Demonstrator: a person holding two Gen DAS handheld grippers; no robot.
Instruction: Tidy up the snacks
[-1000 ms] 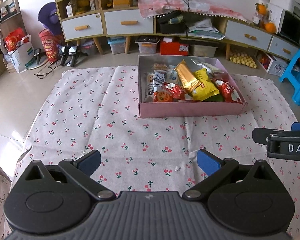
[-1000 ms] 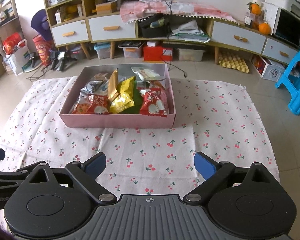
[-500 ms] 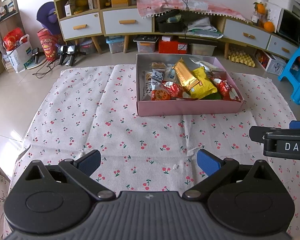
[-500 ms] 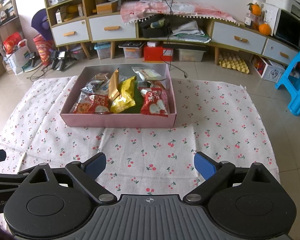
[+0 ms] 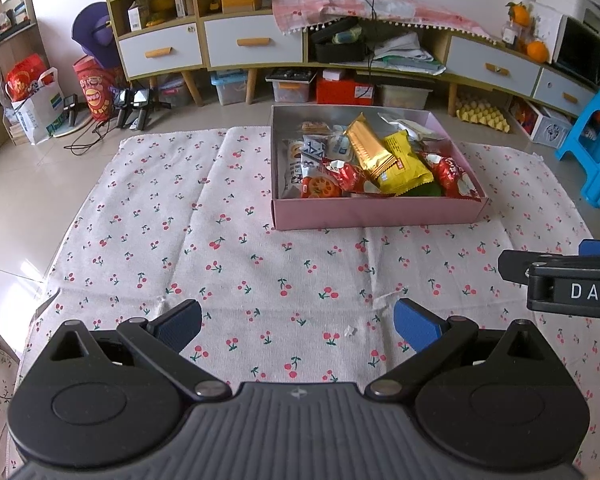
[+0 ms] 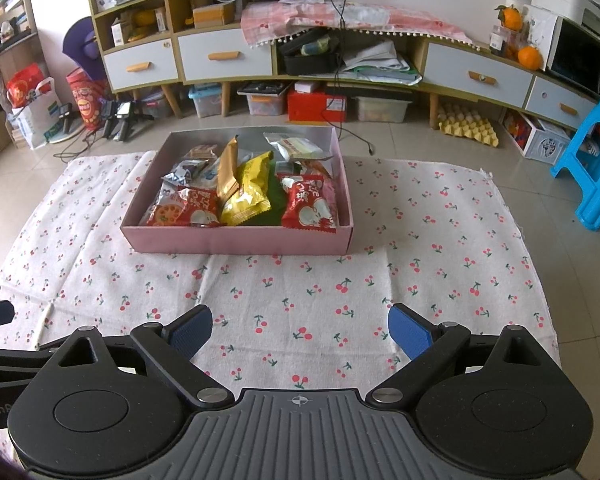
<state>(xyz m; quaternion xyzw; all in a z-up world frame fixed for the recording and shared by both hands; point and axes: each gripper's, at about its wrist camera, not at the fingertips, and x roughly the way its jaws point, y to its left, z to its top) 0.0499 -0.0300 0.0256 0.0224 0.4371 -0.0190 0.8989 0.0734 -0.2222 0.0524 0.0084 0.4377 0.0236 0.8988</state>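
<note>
**Snack sorting: packets boxed, nothing loose on the cloth**

The cherry-print cloth (image 6: 420, 240) is lying spread over the tiled floor, and no packet is showing on it outside the box. The pink box (image 6: 240, 240) is sitting on the far half of the cloth, well apart from both grippers. Inside, the snacks are lying in a loose heap rather than in rows: a yellow packet (image 6: 250, 192) is leaning on a gold bar (image 6: 228, 168), with a red packet (image 6: 310, 204) at the near right corner and another red packet (image 5: 320, 186) at the near left.

The left gripper (image 5: 298, 320) is hovering over the near cloth, jaws spread wide and carrying nothing. The right gripper (image 6: 300, 326) is doing likewise, equally wide and empty.

Judgement: gathering is appearing complete; any tidying within the box is remaining.
</note>
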